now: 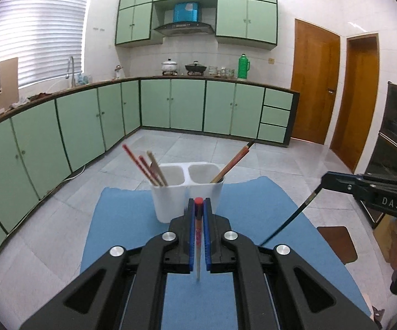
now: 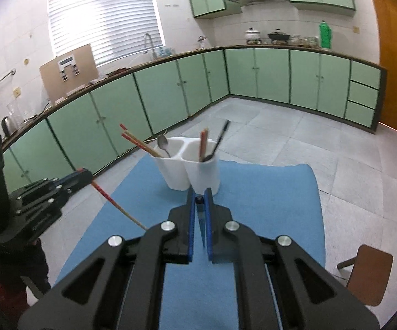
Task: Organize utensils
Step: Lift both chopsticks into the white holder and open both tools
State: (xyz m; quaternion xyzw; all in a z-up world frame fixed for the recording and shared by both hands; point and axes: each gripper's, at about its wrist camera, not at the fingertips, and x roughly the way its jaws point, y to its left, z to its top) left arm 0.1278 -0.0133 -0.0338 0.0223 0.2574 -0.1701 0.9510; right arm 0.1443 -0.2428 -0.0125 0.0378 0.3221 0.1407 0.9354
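While both sticks hang clear above the blue mat (image 1: 253,206):
Left tool (image 1: 198,202): clamped on red chopstick (image 1: 198,236), just short of the white holder (image 1: 187,189).
Right tool (image 2: 199,192): clamped on black chopstick (image 1: 294,214), near the holder's right side.
Technique: tip upright, lower into matching compartment, then release.

Above the blue mat (image 1: 132,220) the air is free on all sides of my two tools; the only thing standing on it is the white two-cell holder (image 1: 187,195), at the far middle. Its left cell bristles with red chopsticks (image 1: 140,165) and a spoon (image 2: 164,144) leaning out to the left. The right cell holds sticks (image 2: 204,143) leaning right (mouth partly free at its near side). My left gripper (image 1: 198,206) carries a red-tipped chopstick (image 2: 116,205) slanting down across the gap between my tools. My right gripper (image 2: 199,199) carries a black chopstick (image 1: 292,220) likewise. A brown chair (image 2: 369,272) stands beyond the mat's right edge.
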